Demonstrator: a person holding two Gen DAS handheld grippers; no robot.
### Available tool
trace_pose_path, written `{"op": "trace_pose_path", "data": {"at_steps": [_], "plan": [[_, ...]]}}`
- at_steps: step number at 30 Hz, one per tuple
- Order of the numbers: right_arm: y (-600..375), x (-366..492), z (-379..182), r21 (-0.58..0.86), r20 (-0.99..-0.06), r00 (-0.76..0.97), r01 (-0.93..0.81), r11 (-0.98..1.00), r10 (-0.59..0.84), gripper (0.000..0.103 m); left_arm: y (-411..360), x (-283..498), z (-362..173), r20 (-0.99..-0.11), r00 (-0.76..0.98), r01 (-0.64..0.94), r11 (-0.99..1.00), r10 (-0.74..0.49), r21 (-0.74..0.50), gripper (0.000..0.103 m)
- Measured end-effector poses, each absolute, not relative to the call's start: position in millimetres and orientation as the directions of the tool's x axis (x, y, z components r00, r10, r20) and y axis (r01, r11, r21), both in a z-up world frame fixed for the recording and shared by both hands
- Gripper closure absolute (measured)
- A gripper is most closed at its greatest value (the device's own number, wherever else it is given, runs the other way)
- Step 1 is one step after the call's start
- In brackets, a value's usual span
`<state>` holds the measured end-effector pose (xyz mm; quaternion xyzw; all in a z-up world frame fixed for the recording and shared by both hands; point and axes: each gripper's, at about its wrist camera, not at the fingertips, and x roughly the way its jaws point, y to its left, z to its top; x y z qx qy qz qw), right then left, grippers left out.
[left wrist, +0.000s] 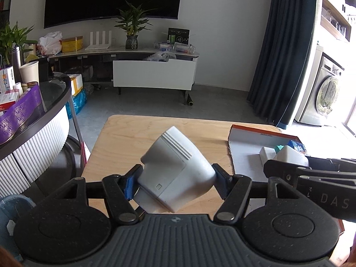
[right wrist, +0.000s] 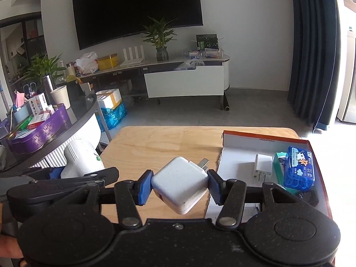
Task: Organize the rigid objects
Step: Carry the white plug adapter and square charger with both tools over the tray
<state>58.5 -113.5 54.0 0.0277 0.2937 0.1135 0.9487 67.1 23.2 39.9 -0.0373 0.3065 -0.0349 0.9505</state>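
Observation:
My left gripper (left wrist: pixel 176 181) is shut on a large grey-white plastic device (left wrist: pixel 175 171), held above the wooden table (left wrist: pixel 133 138). It also shows at the left of the right wrist view (right wrist: pixel 83 159). My right gripper (right wrist: pixel 180 185) is shut on a square white charger (right wrist: pixel 181 184) with metal prongs, held over the table beside the shallow cardboard box (right wrist: pixel 240 140). In the box lie a small white charger (right wrist: pixel 262 165), a teal box (right wrist: pixel 279 166) and a blue case (right wrist: pixel 299 170).
A round dark side table (right wrist: pixel 73 122) with a purple tin, paper cup and boxes stands at the left. A TV stand (right wrist: pixel 184 82) with a plant is across the floor. A washing machine (left wrist: pixel 322 93) and a dark curtain (left wrist: pixel 280 51) are at the right.

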Motion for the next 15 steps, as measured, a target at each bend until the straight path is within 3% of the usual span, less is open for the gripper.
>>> {"op": "trace_pose_path", "data": {"at_steps": [15], "plan": [[-147.7, 38.4, 63.6, 0.121, -0.537, 0.824, -0.135, 0.983, 0.179, 0.039, -2.7, 58.3, 42.9, -0.564, 0.811, 0.123, 0.988, -0.155, -0.096, 0.036]]}}
